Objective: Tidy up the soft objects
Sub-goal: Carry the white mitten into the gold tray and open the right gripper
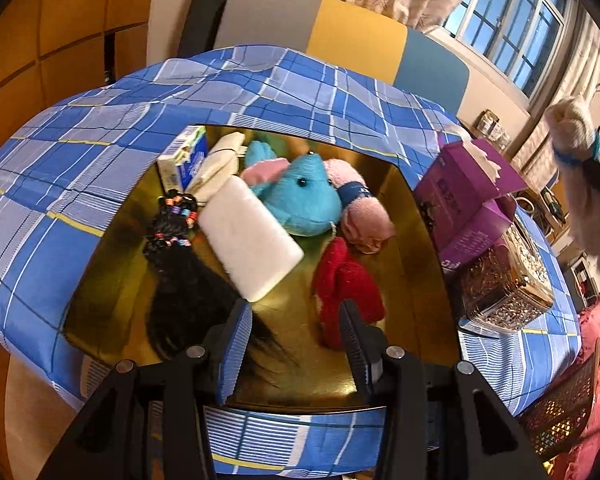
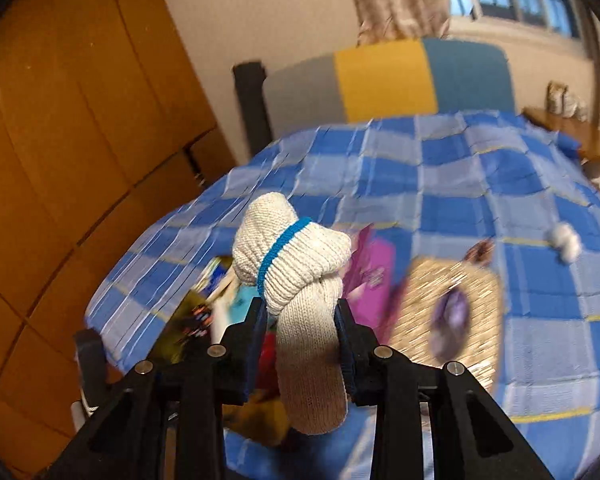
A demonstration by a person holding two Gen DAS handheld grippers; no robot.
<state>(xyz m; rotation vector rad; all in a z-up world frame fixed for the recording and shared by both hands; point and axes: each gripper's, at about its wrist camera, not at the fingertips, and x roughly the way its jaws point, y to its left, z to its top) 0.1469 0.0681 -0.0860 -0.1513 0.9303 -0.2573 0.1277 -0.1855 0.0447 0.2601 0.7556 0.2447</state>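
Observation:
A gold tray [image 1: 412,240] lies on the blue checked table. In it are a blue plush toy [image 1: 300,196], a pink rolled cloth [image 1: 364,216], a red cloth [image 1: 344,284], a white sponge [image 1: 252,236], a black hairpiece with beads [image 1: 180,264] and cream cloth [image 1: 220,164]. My left gripper [image 1: 294,344] is open and empty, just above the tray's near side. My right gripper [image 2: 302,320] is shut on a cream rolled sock with a blue band [image 2: 296,264], held above the table; it also shows in the left wrist view [image 1: 580,160] at the far right.
A purple tissue box [image 1: 464,200] and an ornate gold box [image 1: 508,280] stand right of the tray. A small carton [image 1: 184,156] sits at the tray's far left corner. A brown basket [image 1: 564,408] is off the table's right edge. A small white ball [image 2: 564,240] lies on the cloth.

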